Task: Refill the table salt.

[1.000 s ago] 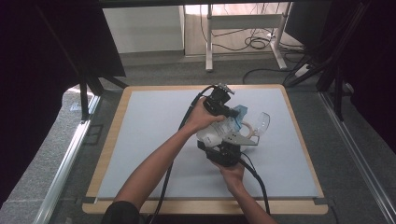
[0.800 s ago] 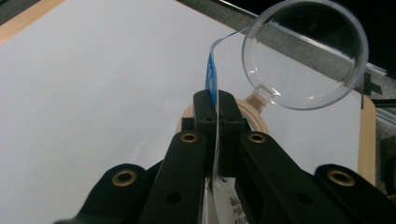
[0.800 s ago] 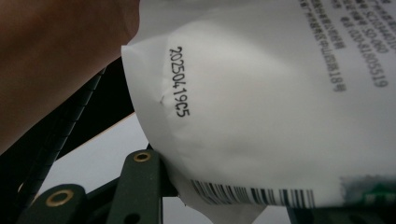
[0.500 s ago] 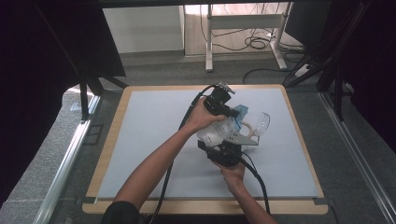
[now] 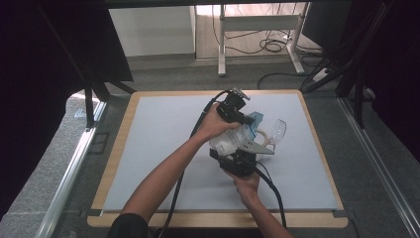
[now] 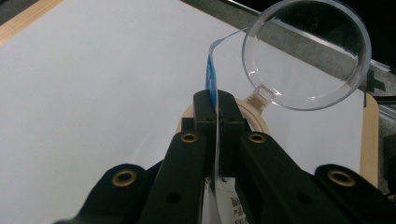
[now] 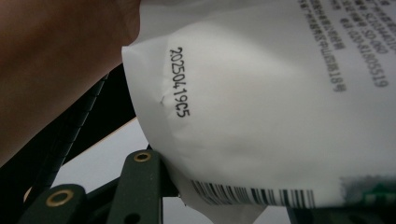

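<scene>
The left gripper's [image 6: 217,100] fingers are pinching the white plastic pouch's [image 5: 233,139] blue edge, pouch standing edge-on between them; the right gripper's [image 5: 237,159] fingers are clamping its lower end.

Both forearms are bare; a dark sleeve edge shows at the left upper arm. Each gripper, left gripper [image 5: 246,119] and right gripper [image 5: 241,154], is black, with brass-ringed screw holes along its jaw arms, a grey three-cornered plate on top, and a trailing black cable.
</scene>
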Demonstrator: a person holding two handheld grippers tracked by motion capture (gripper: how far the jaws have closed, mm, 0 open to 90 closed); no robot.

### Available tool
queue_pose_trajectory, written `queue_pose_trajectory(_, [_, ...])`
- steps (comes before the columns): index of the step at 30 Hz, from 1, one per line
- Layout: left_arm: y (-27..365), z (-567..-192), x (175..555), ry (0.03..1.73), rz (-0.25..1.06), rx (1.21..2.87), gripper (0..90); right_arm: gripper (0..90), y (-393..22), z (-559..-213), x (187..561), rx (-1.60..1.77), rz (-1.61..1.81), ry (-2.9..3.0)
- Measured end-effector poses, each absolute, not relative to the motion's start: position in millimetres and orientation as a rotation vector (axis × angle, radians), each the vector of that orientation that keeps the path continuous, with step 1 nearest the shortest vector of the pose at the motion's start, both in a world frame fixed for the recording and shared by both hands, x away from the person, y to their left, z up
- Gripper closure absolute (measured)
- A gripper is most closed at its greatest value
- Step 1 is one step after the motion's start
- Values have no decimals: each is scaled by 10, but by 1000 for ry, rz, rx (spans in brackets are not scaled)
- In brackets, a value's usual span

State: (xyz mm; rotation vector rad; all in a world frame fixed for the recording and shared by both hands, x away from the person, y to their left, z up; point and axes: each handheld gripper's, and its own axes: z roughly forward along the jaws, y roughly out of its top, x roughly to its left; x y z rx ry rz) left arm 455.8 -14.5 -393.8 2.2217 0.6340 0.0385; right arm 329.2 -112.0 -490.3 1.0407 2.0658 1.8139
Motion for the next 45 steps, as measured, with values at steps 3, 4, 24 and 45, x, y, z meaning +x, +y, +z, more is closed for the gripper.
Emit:
queue_pose_trajectory(3, [-147, -3936, 4553, 637, 40, 2218, 899, 604, -1121, -4901, 3291, 1042, 1815, 2065])
queue_pose_trajectory(4, [-146, -3936, 4553, 635, 40, 2219, 899, 604, -1121, -4901, 3290, 1040, 1815, 2065])
queue_pose_trajectory(24, [-167, -3950, 4558, 634, 48, 2235, 899, 605, -1120, -4909, 3295, 1057, 1820, 2061])
queue_pose_trajectory(45, [-172, -3964, 4569, 637, 44, 2233, 899, 606, -1130, -4923, 3309, 1055, 1820, 2064])
